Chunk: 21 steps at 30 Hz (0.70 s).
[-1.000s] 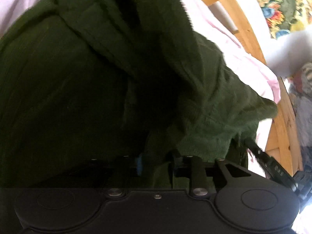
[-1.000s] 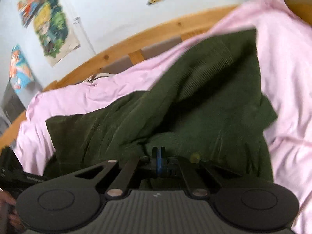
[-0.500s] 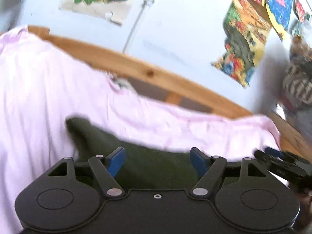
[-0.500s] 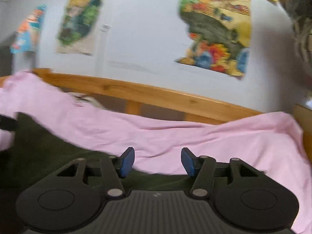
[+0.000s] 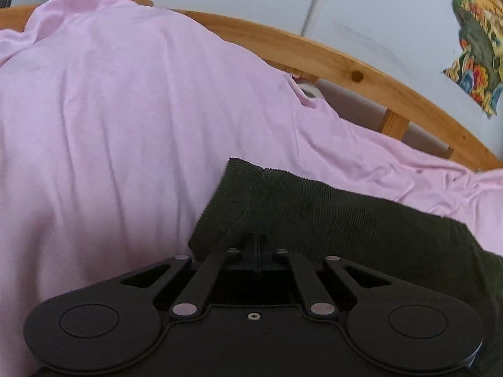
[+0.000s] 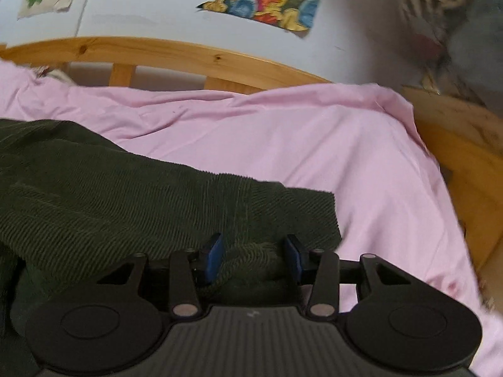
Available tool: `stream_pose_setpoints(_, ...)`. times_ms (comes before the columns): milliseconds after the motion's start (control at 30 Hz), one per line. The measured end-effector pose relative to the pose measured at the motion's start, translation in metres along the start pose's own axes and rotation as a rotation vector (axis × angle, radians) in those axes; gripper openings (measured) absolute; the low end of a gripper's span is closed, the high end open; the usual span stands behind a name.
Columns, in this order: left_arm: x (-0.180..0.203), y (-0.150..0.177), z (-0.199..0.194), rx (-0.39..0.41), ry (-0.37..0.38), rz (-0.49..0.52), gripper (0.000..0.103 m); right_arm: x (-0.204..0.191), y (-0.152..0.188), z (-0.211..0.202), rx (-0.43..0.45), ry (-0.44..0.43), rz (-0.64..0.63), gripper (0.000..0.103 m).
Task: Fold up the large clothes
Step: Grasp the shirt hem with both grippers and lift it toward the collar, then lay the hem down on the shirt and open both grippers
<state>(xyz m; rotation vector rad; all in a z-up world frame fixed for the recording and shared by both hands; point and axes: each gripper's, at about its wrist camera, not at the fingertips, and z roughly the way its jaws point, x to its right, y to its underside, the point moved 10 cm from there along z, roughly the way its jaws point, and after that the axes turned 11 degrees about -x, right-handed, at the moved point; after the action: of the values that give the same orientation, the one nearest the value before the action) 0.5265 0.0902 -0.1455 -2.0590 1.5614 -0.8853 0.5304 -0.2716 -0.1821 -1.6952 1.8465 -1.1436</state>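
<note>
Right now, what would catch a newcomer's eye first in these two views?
The dark green ribbed garment sprawls over the pink bedsheet, filling the lower part of both views. The left tool is shut at its folded edge; a bunch of the knit sits between the right tool's blue pads.

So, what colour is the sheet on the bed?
Pale pink; the sheet shows best in the left wrist view.
</note>
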Motion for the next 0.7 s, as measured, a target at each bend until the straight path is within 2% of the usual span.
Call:
stream_pose_setpoints(100,-0.004,0.000,0.004,-0.018,0.008,-0.032,0.002,0.001,0.000,0.012,0.007,-0.023,0.006,0.049)
stream_pose_setpoints(233,-0.009,0.001,-0.004,-0.028,0.029,-0.057,0.002,0.008,-0.004,0.006,-0.017,-0.074,0.040,0.050)
stream_pose_setpoints(267,-0.008,0.002,-0.008,-0.039,0.038,-0.068,0.006,0.011,-0.006,0.002,-0.024,-0.098,0.064,0.054)
stream_pose_setpoints(300,-0.006,0.003,-0.012,-0.047,0.047,-0.075,0.021,0.013,-0.008,-0.003,-0.029,-0.116,0.079,0.057)
stream_pose_setpoints(333,-0.003,0.003,-0.018,-0.046,0.063,-0.075,0.031,0.014,-0.009,-0.009,-0.034,-0.132,0.091,0.071)
stream_pose_setpoints(367,0.000,0.005,-0.026,-0.040,0.074,-0.065,0.051,0.015,-0.009,-0.016,-0.036,-0.134,0.099,0.090)
stream_pose_setpoints(400,0.004,0.007,-0.032,-0.035,0.073,-0.051,0.068,0.016,-0.008,-0.023,-0.036,-0.129,0.103,0.095)
stream_pose_setpoints(467,0.011,0.014,-0.048,-0.016,0.015,-0.005,0.085,0.016,-0.005,-0.040,-0.029,-0.139,0.092,0.098)
stream_pose_setpoints(533,0.018,0.021,-0.061,-0.012,-0.020,0.050,0.087,0.013,-0.003,-0.055,-0.024,-0.159,0.075,0.098)
stream_pose_setpoints(700,0.043,0.046,-0.089,-0.045,-0.011,0.144,0.093,0.007,-0.001,-0.096,0.003,-0.213,0.064,0.103)
